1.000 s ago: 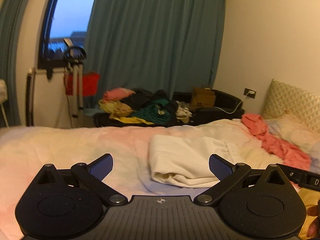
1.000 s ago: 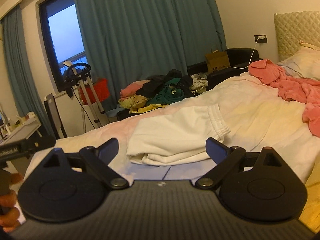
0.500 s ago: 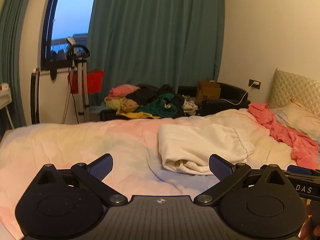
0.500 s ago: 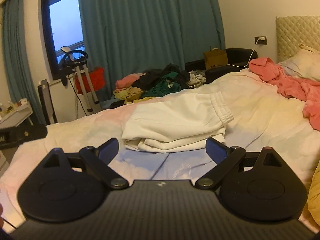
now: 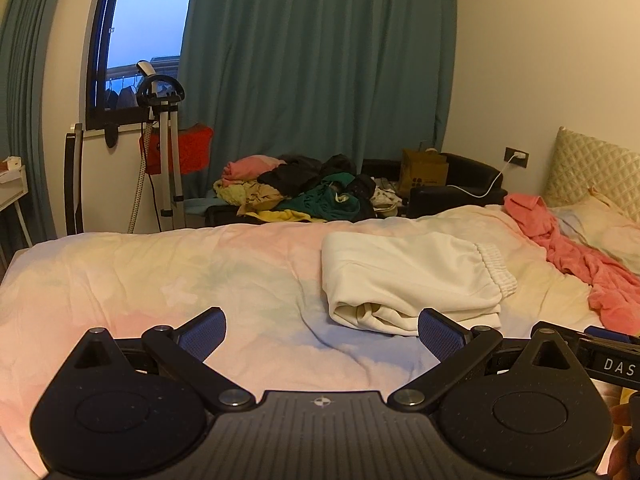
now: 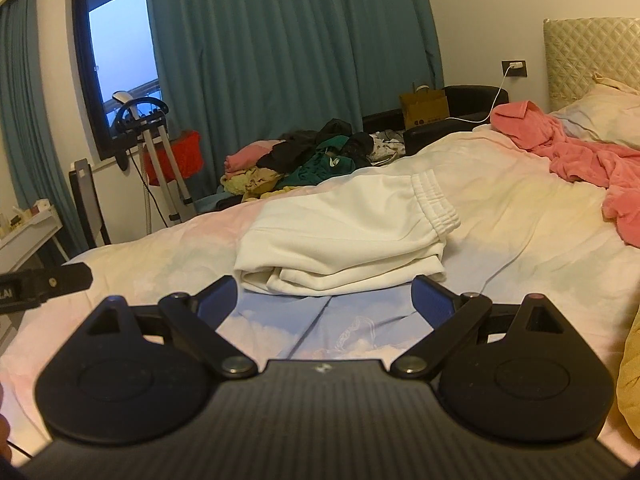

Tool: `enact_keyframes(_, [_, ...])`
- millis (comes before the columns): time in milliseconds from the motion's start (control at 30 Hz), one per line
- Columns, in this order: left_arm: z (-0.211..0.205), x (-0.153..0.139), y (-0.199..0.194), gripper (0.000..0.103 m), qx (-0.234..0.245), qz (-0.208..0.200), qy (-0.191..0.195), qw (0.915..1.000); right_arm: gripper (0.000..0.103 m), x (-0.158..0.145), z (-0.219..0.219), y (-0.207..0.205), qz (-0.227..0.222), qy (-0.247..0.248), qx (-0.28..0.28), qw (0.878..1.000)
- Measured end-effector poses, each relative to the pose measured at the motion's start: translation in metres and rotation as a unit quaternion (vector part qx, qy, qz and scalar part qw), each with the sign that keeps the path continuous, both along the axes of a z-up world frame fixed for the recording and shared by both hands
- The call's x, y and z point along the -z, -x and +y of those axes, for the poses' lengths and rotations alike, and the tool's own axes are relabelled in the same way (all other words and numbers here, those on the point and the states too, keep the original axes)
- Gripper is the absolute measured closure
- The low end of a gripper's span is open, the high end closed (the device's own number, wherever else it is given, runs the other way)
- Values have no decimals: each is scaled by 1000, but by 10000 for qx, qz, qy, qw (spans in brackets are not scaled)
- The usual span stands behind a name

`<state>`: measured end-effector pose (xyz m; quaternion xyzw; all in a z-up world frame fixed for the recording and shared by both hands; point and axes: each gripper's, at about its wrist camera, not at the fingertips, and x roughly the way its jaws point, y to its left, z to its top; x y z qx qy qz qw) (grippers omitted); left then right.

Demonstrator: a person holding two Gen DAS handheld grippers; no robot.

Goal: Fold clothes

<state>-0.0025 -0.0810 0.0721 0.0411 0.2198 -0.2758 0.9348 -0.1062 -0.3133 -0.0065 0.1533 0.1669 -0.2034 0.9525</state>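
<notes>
Left gripper, right gripper: both released, empty | folded white sweatpants at 12 o'clock, done | next: fetch pink garment, 2 o'clock

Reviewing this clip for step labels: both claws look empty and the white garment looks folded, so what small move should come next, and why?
Probably move the right claw toward the pink garment to start the next fold. The white garment already lies folded on the bed, and both the right and the left claw are open, holding nothing.

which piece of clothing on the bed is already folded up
The white sweatpants, lying folded in a flat stack just ahead of both open grippers. The pink garment near the pillow lies crumpled and spread out.
</notes>
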Motion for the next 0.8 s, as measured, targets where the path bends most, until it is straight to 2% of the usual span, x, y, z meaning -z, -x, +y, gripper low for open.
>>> enact_keyframes(800, [2, 1, 3, 0, -54, -32, -22, 10000, 8, -1, 6, -3, 116, 70, -31, 9999])
